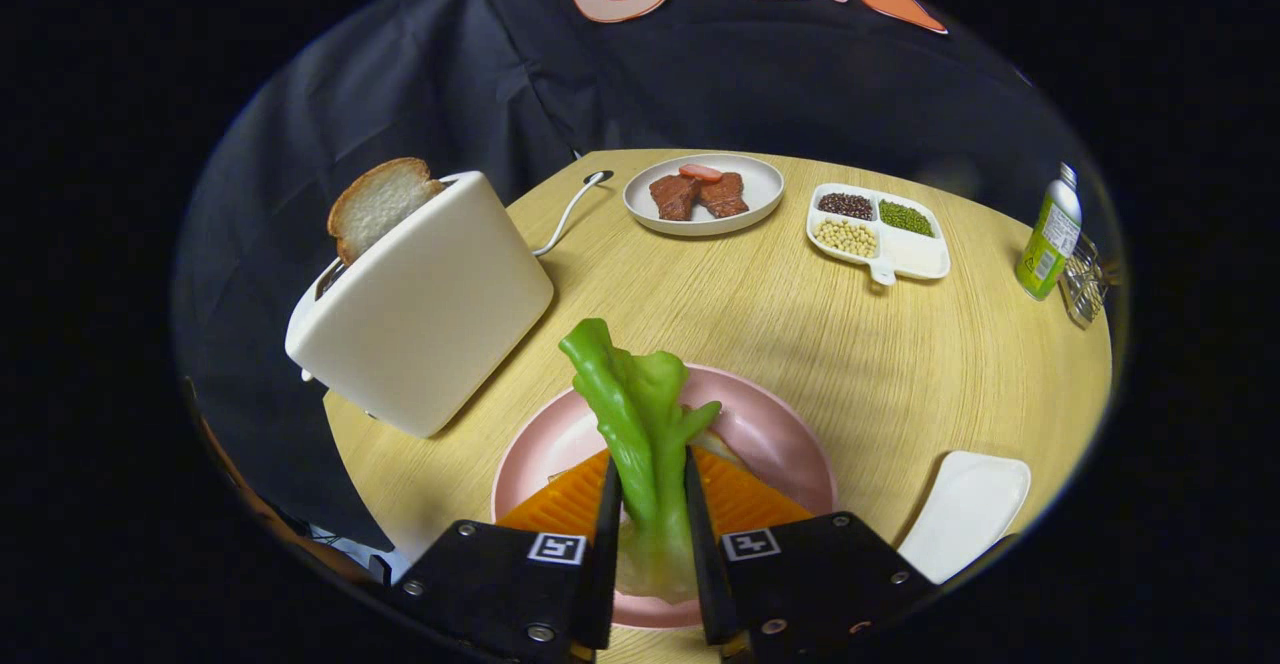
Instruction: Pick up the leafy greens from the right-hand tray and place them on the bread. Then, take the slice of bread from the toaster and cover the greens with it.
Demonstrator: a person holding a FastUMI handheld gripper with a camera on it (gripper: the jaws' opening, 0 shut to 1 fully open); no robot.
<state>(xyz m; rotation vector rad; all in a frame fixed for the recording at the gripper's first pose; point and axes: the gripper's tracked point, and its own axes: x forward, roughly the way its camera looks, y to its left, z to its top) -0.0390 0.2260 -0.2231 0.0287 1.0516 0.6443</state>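
Note:
My gripper is shut on the leafy greens, whose green stalks stick up and forward from between the fingers. Below them lies a pink plate with an orange ridged piece and a bit of pale bread just showing beside the greens. To the left stands a white toaster, tilted in this view, with a slice of bread poking out of its slot. A white tray lies to the right of the fingers, nothing on it.
Beyond the plate, on the round wooden table, sit a white plate with brown meat pieces, a divided dish of beans, a green bottle and a wire rack. The toaster's cord runs back left.

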